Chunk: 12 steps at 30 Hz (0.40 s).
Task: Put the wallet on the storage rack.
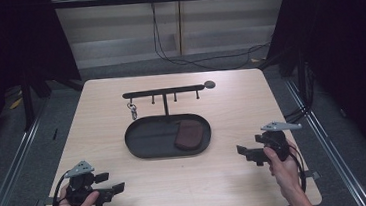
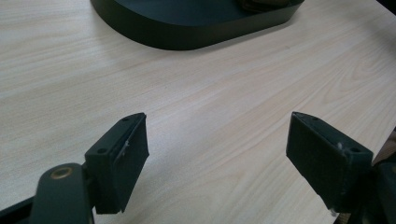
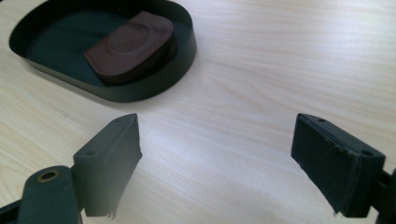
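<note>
A black oval tray (image 1: 144,146) sits mid-table with a brown leather pouch (image 1: 187,135) lying in its right half. From the tray rises a black post with a hook rail (image 1: 162,91); a metal key ring (image 1: 132,110) hangs from its left hook. My left gripper (image 1: 109,184) is held open over the table's front left corner. My right gripper (image 1: 249,153) is open at the front right, pointing toward the tray. In the right gripper view the pouch (image 3: 130,46) lies in the tray (image 3: 184,60) beyond the open gripper (image 3: 217,158). The left gripper (image 2: 217,158) frames bare wood, tray wall (image 2: 187,37) ahead.
The light wooden table (image 1: 231,109) has bare surface around the tray and between the grippers. A round black disc (image 1: 210,84) ends the rail at right. Dark floor, metal rails and a hanging cable (image 1: 158,40) lie beyond the table's far edge.
</note>
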Motion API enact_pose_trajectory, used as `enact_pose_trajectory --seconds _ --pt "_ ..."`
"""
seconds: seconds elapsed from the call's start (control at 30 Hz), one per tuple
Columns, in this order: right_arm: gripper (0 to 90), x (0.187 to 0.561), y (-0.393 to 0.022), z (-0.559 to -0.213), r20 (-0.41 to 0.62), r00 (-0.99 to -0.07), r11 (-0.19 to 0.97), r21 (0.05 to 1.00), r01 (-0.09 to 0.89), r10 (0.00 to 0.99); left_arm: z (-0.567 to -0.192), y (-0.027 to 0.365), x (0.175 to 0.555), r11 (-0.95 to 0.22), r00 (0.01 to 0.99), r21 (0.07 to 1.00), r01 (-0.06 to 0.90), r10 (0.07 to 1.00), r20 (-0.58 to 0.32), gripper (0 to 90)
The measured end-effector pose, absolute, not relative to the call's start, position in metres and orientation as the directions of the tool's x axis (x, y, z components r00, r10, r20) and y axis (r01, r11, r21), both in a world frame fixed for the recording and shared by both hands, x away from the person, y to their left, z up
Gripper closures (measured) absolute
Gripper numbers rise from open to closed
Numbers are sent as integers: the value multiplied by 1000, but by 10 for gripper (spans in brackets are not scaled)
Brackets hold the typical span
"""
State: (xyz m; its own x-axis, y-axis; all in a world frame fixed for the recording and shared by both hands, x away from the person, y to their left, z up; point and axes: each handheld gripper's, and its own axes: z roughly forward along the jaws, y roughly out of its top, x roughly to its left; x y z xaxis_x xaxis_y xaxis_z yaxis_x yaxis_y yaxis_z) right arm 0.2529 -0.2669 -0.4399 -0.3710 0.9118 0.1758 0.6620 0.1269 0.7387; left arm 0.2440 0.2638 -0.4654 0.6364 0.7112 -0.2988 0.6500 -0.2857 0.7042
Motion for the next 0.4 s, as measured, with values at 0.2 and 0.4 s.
enact_pose_trajectory --seconds 0.2,0.4 --pt "152 240 -277 -453 194 -360 105 739 665 913 -466 264 245 -287 634 703 651 715 -295 208" --pt "144 233 -282 -469 186 -346 116 712 692 920 -466 264 244 -292 641 704 647 708 -296 207"
